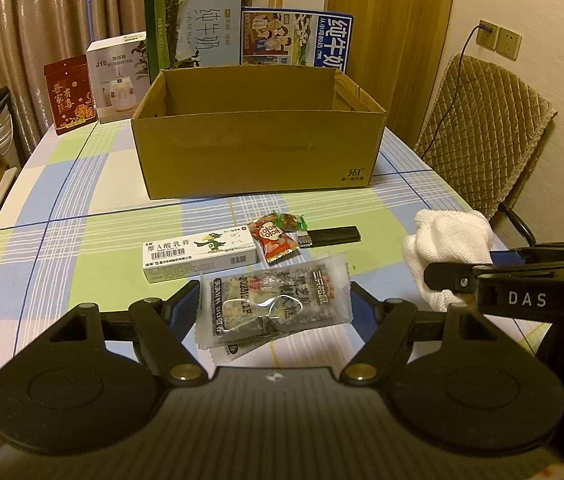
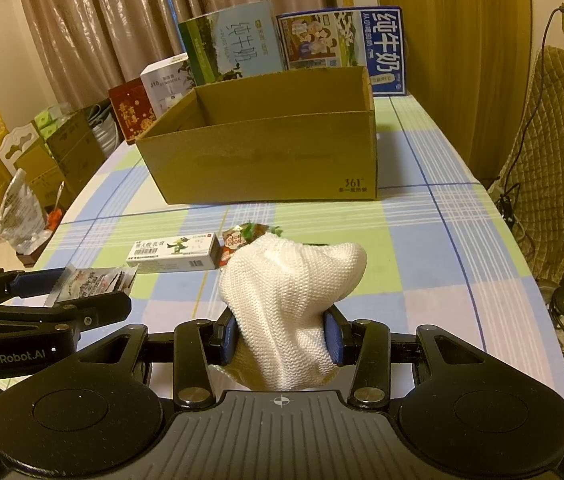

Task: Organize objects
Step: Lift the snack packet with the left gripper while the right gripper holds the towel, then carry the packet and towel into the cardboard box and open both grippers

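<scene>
The right gripper [image 2: 280, 334] is clamped on a bunched white knit cloth [image 2: 289, 300], while the left gripper [image 1: 276, 306] has its jaws around clear snack packets [image 1: 276, 300], seemingly pinching them, both short of the open cardboard box [image 1: 258, 148] on the checked tablecloth [image 1: 82, 216].

A cardboard box [image 1: 258, 132] sits on the table [image 1: 62, 216], straight ahead of both claws. Between box and claws lie a carton [image 1: 202, 256], with candies [image 1: 278, 236] to its right. Cartons [image 1: 250, 36] stand behind the box. A chair [image 1: 485, 136] stands far right.
</scene>
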Motion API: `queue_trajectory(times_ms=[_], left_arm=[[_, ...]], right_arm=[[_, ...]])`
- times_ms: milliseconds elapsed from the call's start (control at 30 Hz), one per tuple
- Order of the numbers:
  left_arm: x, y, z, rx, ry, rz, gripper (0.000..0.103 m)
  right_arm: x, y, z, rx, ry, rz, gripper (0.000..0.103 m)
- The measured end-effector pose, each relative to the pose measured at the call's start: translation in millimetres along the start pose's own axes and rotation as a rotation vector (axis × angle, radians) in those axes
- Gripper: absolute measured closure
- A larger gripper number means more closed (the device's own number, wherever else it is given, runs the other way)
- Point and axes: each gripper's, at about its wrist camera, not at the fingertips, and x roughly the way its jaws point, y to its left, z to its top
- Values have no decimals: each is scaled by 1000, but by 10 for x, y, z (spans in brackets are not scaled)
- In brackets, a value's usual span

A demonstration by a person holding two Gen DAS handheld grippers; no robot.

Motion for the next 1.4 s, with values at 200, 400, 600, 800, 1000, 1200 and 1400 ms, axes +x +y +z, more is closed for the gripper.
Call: queue_trajectory(times_ms=[200,400,600,800,1000,1200,1400], left_arm=[[-2,-16,21,1,-1,-4,31],[8,-3,45,1,0,-8,31],[36,50,95,4,-6,-8,31],[84,140,189,9,-12,-12,31],[178,260,431,37,-28,-12,31],[331,380,842,58,-54,-23,31],[565,486,1385,86,-84,-24,31]], right_arm=[[3,-5,0,-1,0,-1,63],[13,-24,-3,-3,1,-3,63],[28,-65,14,-9,-4,-7,63],[63,-38,160,-30,-16,-8,63],[124,-19,420,-56,-37,-2,63],[218,-35,841,-74,-68,15,63],[367,-81,1384,-92,-103,14,63]])
